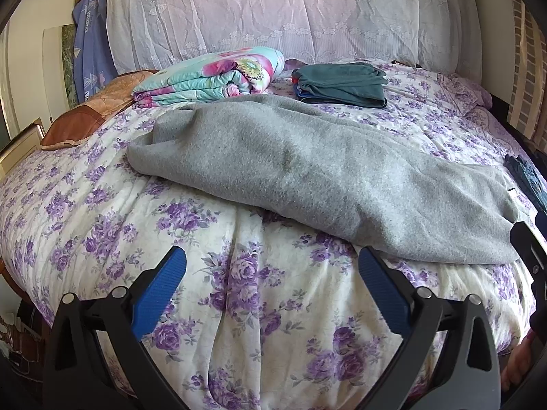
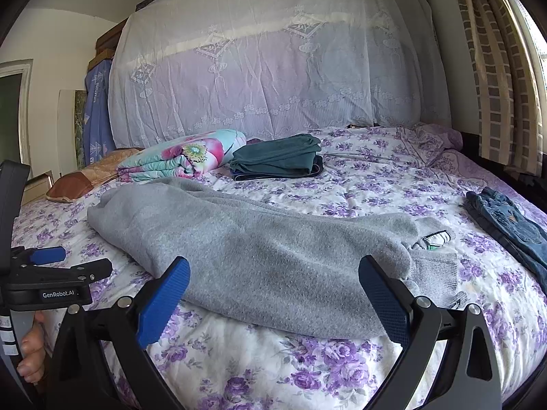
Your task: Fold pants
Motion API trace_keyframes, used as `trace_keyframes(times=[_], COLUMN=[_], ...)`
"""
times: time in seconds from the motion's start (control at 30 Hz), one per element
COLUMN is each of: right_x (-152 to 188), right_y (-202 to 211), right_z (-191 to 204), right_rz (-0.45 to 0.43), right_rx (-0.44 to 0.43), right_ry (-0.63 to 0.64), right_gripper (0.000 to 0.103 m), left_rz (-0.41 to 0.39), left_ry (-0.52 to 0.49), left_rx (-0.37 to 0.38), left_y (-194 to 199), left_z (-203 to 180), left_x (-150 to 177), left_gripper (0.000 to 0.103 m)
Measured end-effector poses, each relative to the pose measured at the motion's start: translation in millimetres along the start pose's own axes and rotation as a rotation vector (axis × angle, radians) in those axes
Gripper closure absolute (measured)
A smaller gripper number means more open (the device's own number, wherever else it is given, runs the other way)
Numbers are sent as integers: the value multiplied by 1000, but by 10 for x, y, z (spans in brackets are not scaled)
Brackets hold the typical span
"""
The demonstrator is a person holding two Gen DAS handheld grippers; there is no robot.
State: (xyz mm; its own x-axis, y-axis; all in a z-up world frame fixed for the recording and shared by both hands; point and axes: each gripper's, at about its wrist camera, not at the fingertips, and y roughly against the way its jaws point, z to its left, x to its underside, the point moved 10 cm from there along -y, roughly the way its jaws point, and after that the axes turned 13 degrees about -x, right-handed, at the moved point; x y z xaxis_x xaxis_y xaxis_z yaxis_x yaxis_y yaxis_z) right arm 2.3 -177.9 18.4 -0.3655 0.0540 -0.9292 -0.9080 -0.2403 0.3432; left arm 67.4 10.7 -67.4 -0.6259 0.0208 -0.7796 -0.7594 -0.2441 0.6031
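Grey fleece pants (image 1: 307,174) (image 2: 259,249) lie lengthwise across the flowered bedspread, folded leg on leg, with the waistband and a white label (image 2: 436,239) at the right end. My left gripper (image 1: 271,263) hovers open over bare bedspread just in front of the pants' near edge, nothing between its blue pads (image 1: 160,294). My right gripper (image 2: 273,273) is open too, its fingers straddling the near edge of the pants by the waist end without touching. In the right wrist view the left gripper (image 2: 61,263) shows at the far left, held by a hand (image 2: 32,352).
A folded flowered quilt (image 1: 212,75) and a stack of folded dark green clothes (image 1: 342,83) sit at the back of the bed. Blue jeans (image 2: 509,229) lie at the right edge. A brown pillow (image 1: 92,109) rests at the left. A lace-covered headboard (image 2: 273,68) stands behind.
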Motion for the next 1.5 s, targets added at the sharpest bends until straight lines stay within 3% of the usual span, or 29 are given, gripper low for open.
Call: trace_keyframes(times=[1.17, 1.33, 1.5], right_x=[50, 85, 237], right_y=[-63, -116, -159], right_z=[1, -26, -304], right_rz=[38, 67, 166], right_rx=[-10, -44, -114], right_ry=[-3, -25, -149], right_gripper=[3, 3, 3], left_rz=[26, 74, 157], left_ry=[-1, 8, 64], left_rx=[6, 42, 89], left_y=[-37, -110, -329], left_z=[-56, -51, 118], left_x=[139, 161, 141], left_gripper=[5, 5, 5])
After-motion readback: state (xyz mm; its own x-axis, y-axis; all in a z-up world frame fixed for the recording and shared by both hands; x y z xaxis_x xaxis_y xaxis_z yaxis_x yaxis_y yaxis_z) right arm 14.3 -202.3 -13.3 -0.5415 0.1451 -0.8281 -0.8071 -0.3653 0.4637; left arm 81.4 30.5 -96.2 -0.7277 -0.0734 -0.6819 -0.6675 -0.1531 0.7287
